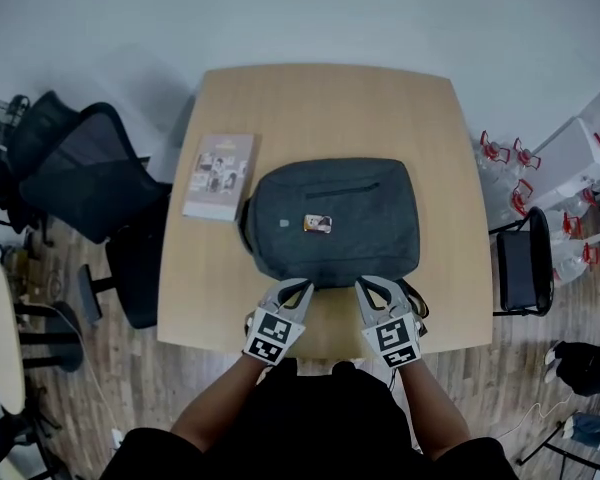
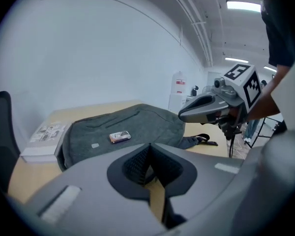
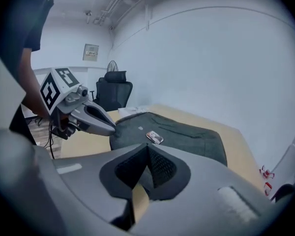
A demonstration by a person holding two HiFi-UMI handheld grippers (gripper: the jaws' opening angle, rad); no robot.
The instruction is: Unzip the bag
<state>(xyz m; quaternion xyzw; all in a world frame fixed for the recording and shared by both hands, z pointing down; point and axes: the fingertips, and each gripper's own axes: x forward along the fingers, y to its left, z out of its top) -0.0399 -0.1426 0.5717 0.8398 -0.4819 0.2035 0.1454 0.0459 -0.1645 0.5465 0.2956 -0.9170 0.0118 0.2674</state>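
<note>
A dark grey bag (image 1: 335,218) lies flat in the middle of a light wooden table (image 1: 320,98), with a small patterned tag (image 1: 317,224) near the centre of its upper face and a dark zip line (image 1: 355,190) running across the half farther from the person. A book (image 1: 220,175) lies just beside the bag on its left, and a black strap (image 1: 416,300) trails from the bag's near right corner onto the table. The left tongs (image 1: 300,286) and the right tongs (image 1: 364,284) point at the bag's near edge, side by side and a little apart from each other. Whether their tips touch the fabric cannot be told. In the left gripper view the left tongs (image 2: 148,146) are clenched tip to tip with nothing between them, only bag and table beyond. The right gripper view shows the same of the right tongs (image 3: 147,146) – pressed together and empty. Each view also catches the other tongs angled down towards the bag's edge. A black office chair (image 1: 80,168) stands off the table's left side, and clear water bottles (image 1: 505,163) with red handles stand on the floor to the right.
</note>
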